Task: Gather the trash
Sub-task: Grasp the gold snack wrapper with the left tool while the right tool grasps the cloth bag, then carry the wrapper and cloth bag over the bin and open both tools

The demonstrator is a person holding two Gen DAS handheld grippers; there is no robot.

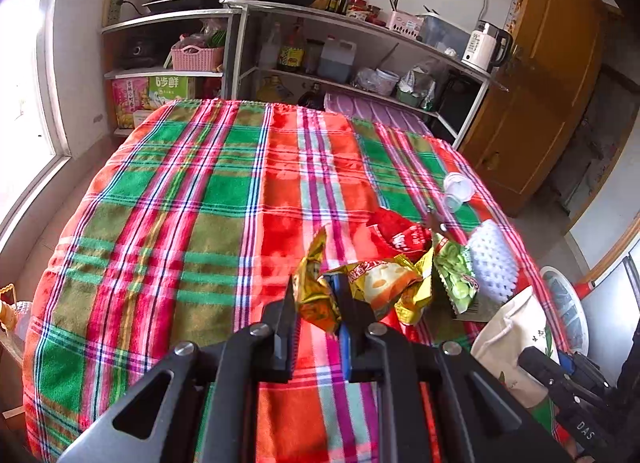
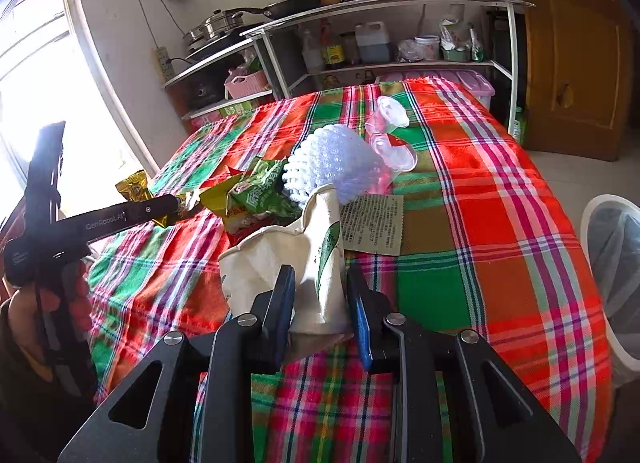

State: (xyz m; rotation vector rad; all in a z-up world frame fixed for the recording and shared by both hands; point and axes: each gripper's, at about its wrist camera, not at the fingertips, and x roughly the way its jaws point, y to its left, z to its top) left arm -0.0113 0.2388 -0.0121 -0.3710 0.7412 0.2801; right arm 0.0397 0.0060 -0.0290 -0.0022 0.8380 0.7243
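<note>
My left gripper (image 1: 314, 295) is shut on a crumpled gold-yellow snack wrapper (image 1: 312, 287), held just above the plaid tablecloth (image 1: 180, 203). Beside it lie a yellow chip bag (image 1: 384, 283), a red wrapper (image 1: 400, 233), a green wrapper (image 1: 456, 271), a white foam net (image 1: 492, 259) and clear plastic cups (image 1: 458, 189). My right gripper (image 2: 320, 283) is shut on a crushed white paper cup (image 2: 304, 263). In the right wrist view the left gripper (image 2: 180, 203) holds the gold wrapper (image 2: 134, 187), next to the green wrapper (image 2: 264, 191), foam net (image 2: 336, 159), cups (image 2: 390, 135) and a printed paper slip (image 2: 374, 223).
A white bin with a plastic liner (image 2: 616, 255) stands off the table's right edge; it also shows in the left wrist view (image 1: 566, 303). Kitchen shelves (image 1: 360, 43) with pans, bottles and a kettle stand behind the table. A window is at left, a wooden door (image 2: 576, 55) at right.
</note>
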